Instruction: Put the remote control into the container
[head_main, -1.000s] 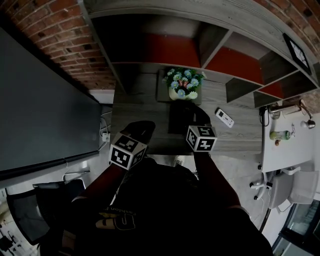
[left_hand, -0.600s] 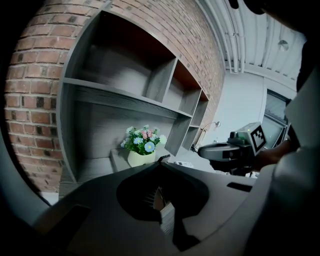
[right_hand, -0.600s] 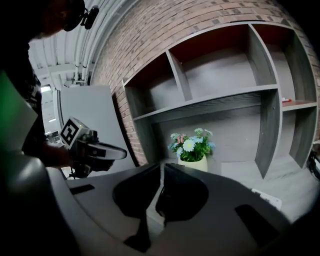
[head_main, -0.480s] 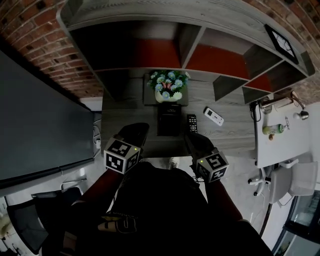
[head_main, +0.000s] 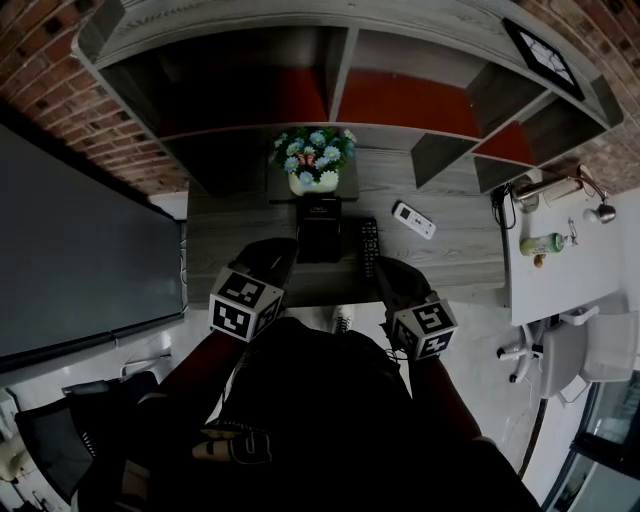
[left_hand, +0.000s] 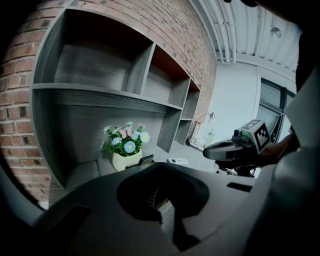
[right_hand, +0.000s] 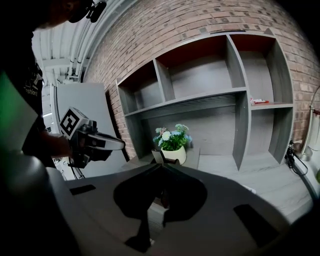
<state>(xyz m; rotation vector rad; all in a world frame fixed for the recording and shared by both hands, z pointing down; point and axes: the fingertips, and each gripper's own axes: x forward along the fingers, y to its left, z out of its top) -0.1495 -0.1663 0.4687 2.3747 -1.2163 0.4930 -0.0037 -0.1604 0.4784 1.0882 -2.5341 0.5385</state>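
1. Head view, task items. The black remote control (head_main: 368, 246) lies flat on the surface (head_main: 460, 265), just beside the right wall of the dark container (head_main: 320, 228). The container stands in front of the flower pot (head_main: 312, 178). The remote's long axis runs away from the person, toward the shelf unit (head_main: 400, 100). A white remote (head_main: 413, 220) lies further right, well apart from the container.
2. Head view, claws. The right claw (head_main: 385, 266) hangs at the near edge of the surface, just short of the black remote's near end and roughly in line with its long axis. The left claw (head_main: 283, 252) is left of the container, with the container between it and the remote. The right hand is judged the nearer for the pick.
3. Left gripper view. The left claw is clenched, tips together, with nothing held. A dark slab (left_hand: 145, 160) rises beside the pot. It may be a remote already standing in the container, but the view is too dim to confirm.
4. Right gripper view. The right claw is clenched and empty, and its tips meet. The container stands straight ahead, and the black remote is hidden below the claw body. The claw must release before any grasp.
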